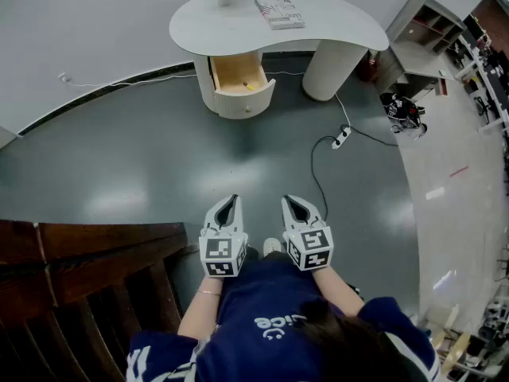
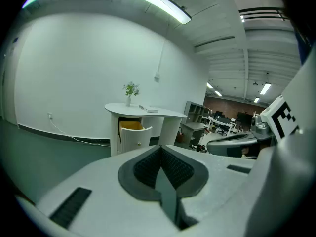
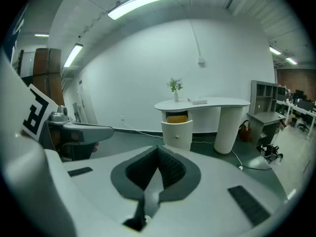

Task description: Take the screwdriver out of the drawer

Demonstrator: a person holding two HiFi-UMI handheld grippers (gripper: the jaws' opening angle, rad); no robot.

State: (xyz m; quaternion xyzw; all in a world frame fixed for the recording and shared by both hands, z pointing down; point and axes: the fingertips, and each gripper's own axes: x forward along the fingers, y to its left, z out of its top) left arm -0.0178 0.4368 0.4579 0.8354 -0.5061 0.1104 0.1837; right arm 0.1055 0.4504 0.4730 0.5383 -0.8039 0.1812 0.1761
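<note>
Left white hand-held gripper [image 1: 228, 200]: jaws together, empty, over dark grey floor [image 1: 143, 157]. White curved table [image 1: 334, 14] well ahead; its white-fronted drawer [image 1: 245, 102] open, small yellow screwdriver [image 1: 250, 86] lying inside, toward right. Right white hand-held gripper [image 1: 296, 202]: jaws together, empty

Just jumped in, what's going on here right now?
A person holds the left tool and right tool out front, both shut and empty. Across the floor, the drawer of the desk stands open with a small yellow thing inside. Neither tool is near it.
</note>
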